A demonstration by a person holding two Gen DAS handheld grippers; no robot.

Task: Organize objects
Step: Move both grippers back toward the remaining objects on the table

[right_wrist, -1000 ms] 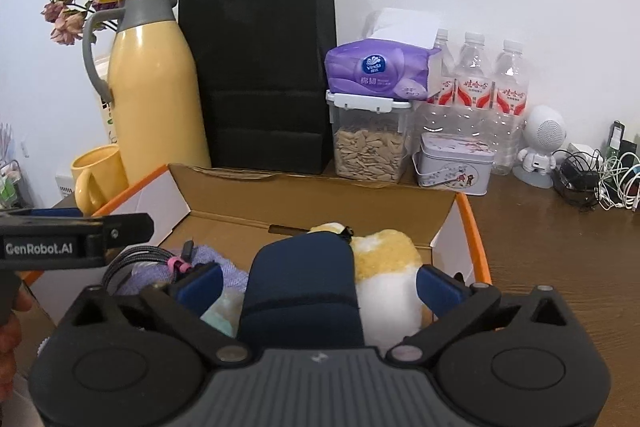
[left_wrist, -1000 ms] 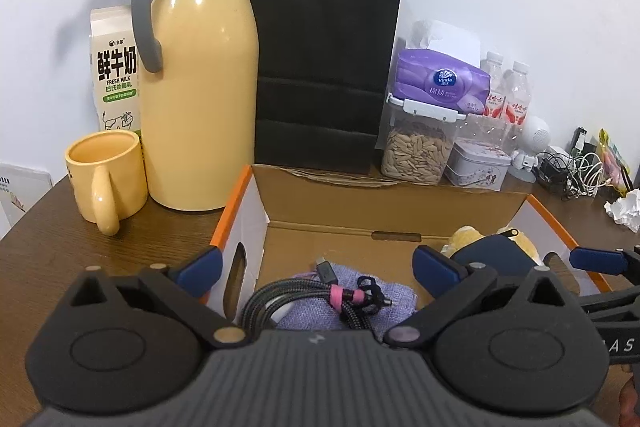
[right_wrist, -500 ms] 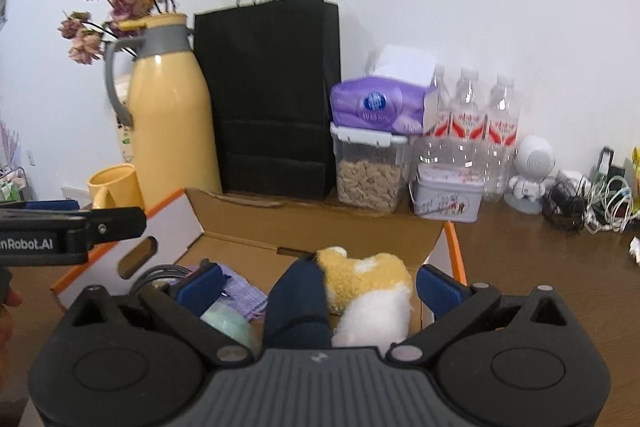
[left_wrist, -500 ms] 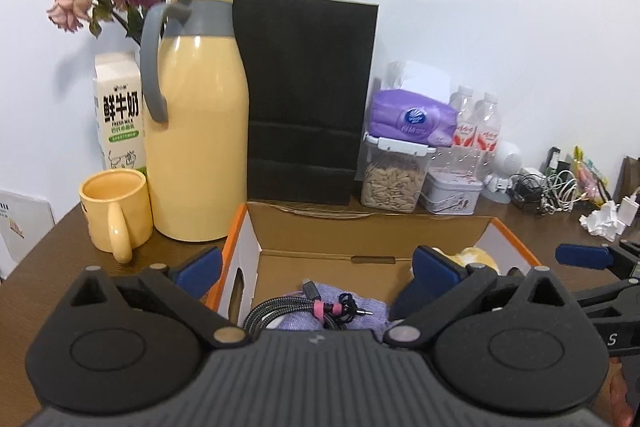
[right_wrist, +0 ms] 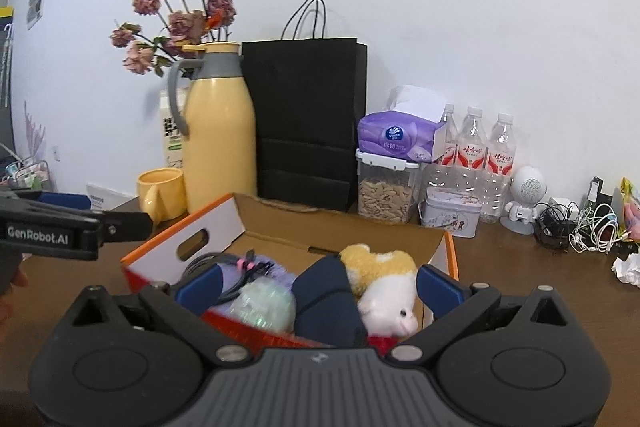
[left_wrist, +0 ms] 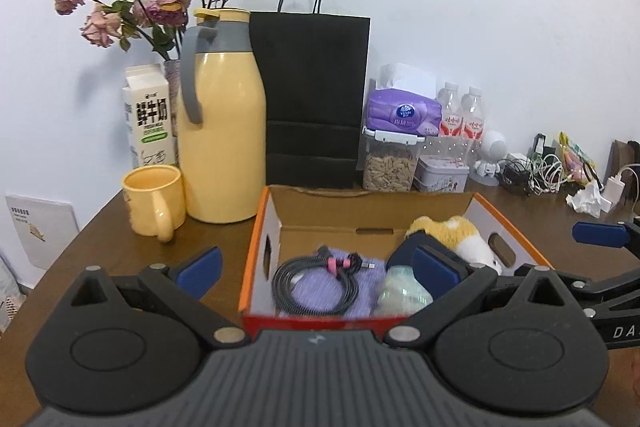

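An open cardboard box (left_wrist: pixel 256 251) with an orange rim sits on the brown table. Inside lie a coiled black cable (left_wrist: pixel 316 283) on a purple cloth (left_wrist: pixel 368 283), a pale green translucent item (left_wrist: pixel 404 293), a navy item (left_wrist: pixel 404 247) and a yellow-and-white plush toy (left_wrist: pixel 456 233). My left gripper (left_wrist: pixel 318 269) hovers open and empty above the box's near edge. My right gripper (right_wrist: pixel 319 289) is also open and empty, just before the box (right_wrist: pixel 180 243), over the plush toy (right_wrist: pixel 384 279) and navy item (right_wrist: pixel 324 295).
Behind the box stand a yellow jug (left_wrist: pixel 220 139), a yellow mug (left_wrist: pixel 154 199), a milk carton (left_wrist: pixel 148 119), a black paper bag (left_wrist: pixel 312 99), a seed container (left_wrist: pixel 390 163), a tin (left_wrist: pixel 440 173) and water bottles (right_wrist: pixel 484 155). Tangled cables (right_wrist: pixel 580 227) and crumpled paper (left_wrist: pixel 586 199) lie right.
Both grippers have pulled back and risen from the box, so the box looks smaller and its near red wall shows. The contents stay where they were.
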